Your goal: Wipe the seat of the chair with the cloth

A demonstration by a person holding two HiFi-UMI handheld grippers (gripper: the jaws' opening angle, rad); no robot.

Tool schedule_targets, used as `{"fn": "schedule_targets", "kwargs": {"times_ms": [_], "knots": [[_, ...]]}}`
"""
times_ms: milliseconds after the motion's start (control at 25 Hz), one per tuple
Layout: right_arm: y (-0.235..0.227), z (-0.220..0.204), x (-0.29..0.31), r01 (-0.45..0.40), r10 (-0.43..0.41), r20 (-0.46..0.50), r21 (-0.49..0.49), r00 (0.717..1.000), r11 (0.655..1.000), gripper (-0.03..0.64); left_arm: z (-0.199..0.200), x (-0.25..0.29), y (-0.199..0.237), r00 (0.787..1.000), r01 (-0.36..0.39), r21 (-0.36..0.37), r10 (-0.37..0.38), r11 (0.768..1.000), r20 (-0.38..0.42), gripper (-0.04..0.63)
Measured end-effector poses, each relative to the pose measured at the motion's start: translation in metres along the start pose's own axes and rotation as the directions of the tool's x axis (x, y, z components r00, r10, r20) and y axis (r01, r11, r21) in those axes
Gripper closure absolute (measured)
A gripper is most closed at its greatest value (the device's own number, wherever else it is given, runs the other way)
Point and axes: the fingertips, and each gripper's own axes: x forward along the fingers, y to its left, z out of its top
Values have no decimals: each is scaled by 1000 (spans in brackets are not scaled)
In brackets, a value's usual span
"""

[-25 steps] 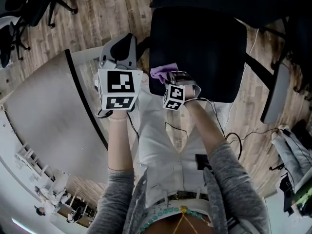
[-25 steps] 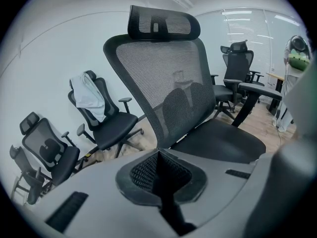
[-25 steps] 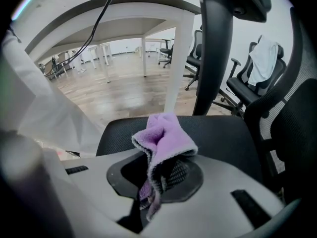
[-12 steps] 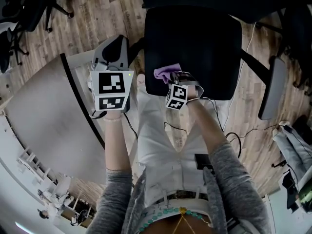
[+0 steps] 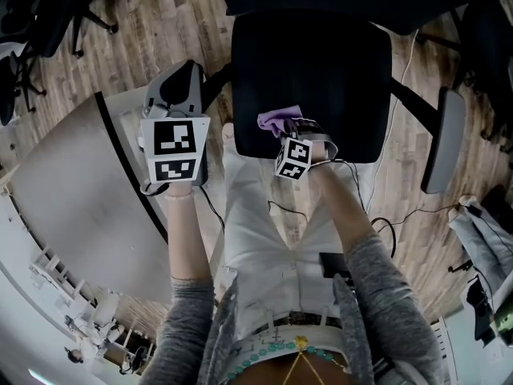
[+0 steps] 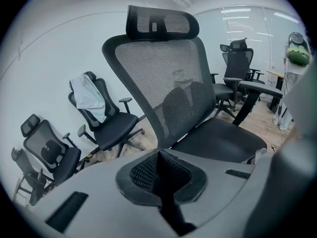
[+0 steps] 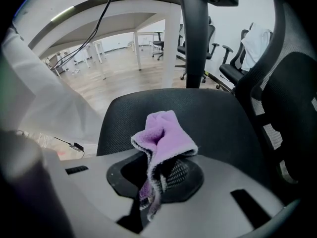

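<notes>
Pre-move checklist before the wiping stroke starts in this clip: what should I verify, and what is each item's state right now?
1. Cloth gripped: ok. The purple cloth is pinched in the right gripper, jaws closed on it.
2. Cloth over the seat: ok. The head view shows it above the near edge of the seat.
3. Cloth touching the seat: cannot tell.
4. Left gripper out of the way: ok. The left gripper is empty, jaws together, held beside the chair.
5. Seat free of other items: ok for the part in view.
</notes>
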Motion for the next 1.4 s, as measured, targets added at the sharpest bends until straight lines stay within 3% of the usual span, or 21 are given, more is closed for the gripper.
{"fn": "schedule_targets", "kwargs": {"times_ms": [960,1400], "knots": [[-5,-53,-15,14,-11,-71,50,997,999,569,0,1,2,1000,-1,5,1,1000,0,598],[-8,-83,-28,34,-27,-106,68,994,997,569,3,5,-2,1000,12,44,-12,999,-12,597]]}}
